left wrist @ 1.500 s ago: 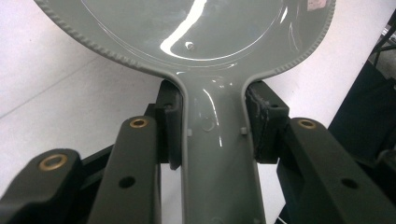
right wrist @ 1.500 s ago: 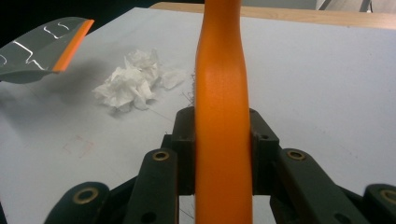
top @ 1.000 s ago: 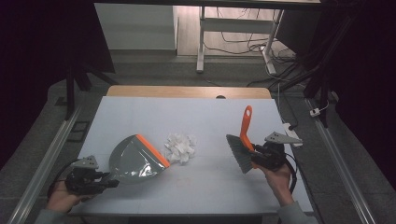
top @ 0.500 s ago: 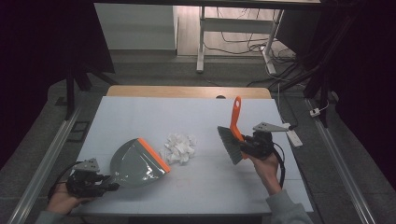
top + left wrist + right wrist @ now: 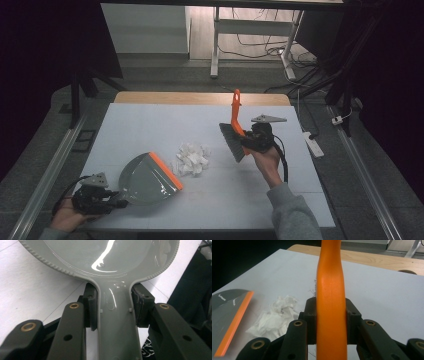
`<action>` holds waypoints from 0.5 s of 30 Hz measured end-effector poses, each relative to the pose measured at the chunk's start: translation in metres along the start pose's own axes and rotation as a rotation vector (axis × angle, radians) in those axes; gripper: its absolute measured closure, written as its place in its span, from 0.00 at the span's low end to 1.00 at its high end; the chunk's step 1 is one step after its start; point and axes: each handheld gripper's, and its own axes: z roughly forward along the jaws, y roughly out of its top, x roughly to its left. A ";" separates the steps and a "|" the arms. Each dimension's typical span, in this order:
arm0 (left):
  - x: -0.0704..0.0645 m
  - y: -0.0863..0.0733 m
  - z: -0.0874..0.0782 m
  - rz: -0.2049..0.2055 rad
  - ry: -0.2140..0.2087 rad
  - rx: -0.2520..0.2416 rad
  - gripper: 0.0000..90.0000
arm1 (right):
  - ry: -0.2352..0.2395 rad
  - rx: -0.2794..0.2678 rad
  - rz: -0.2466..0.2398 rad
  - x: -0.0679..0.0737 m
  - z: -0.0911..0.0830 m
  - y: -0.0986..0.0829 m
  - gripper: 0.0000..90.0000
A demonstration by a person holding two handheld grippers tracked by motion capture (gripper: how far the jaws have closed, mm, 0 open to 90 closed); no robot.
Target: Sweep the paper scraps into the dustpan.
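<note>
On the table [image 5: 150, 125], the left tool [image 5: 107, 196] is clamping the dustpan [image 5: 147, 177] at seven o'clock of the crumpled paper [image 5: 190, 159], while the right tool [image 5: 248, 141] is gripping the brush [image 5: 234, 131] at three o'clock.

Grey dustpan [image 5: 147, 176] flat on table; orange brush [image 5: 235, 131] raised, tilted.

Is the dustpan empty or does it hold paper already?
Empty: the dustpan shows bare grey inside; the crumpled paper lies on the table beside its orange lip.
</note>
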 end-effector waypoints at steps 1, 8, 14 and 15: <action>-0.001 0.000 0.001 0.002 -0.004 0.001 0.68 | -0.006 0.004 0.001 0.000 0.003 0.002 0.78; -0.001 0.001 0.004 0.004 -0.015 0.015 0.68 | -0.023 0.029 0.009 0.000 0.023 0.012 0.78; -0.001 0.000 0.004 0.007 -0.014 0.021 0.68 | -0.023 0.057 0.010 0.002 0.040 0.014 0.78; -0.001 0.000 0.005 0.007 -0.017 0.024 0.68 | -0.022 0.063 0.007 0.003 0.043 0.014 0.78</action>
